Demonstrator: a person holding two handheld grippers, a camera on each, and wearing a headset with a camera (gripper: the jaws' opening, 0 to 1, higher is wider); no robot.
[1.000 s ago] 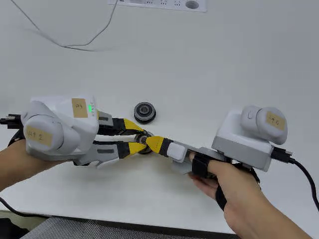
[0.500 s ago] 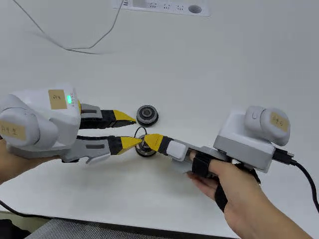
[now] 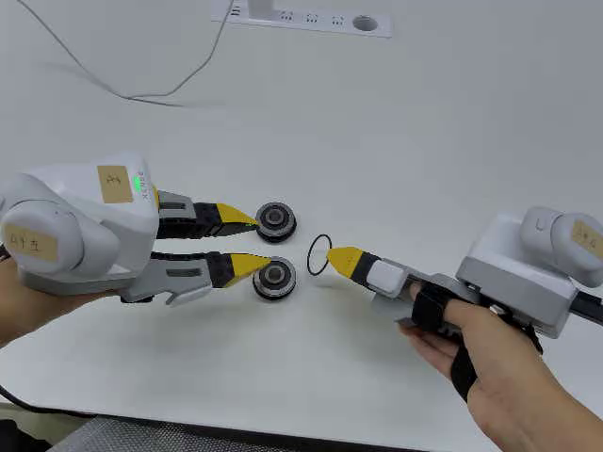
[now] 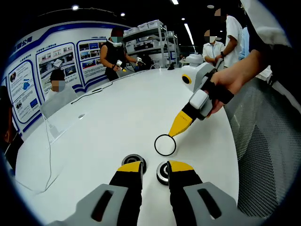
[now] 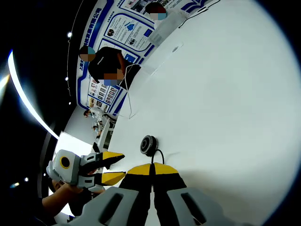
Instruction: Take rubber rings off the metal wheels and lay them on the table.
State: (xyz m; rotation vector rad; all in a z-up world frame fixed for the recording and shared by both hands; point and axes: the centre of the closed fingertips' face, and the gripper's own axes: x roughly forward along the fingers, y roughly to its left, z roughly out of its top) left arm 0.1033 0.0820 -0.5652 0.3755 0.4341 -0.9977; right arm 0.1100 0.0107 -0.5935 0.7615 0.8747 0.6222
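Two metal wheels lie on the white table: the far wheel and the near wheel. My left gripper stands open with its yellow tips just short of the two wheels, holding nothing. A thin black rubber ring hangs upright to the right of the wheels, a little above the table. My right gripper is shut on the ring's edge.
A white power strip lies at the table's far edge, with a grey cable trailing left. The table's near edge runs below my hands. Several people stand beyond the table in the gripper views.
The left gripper, closed around the near wheel a second ago, has opened and drawn back left. The right gripper has pulled the ring off that wheel and carried it right.
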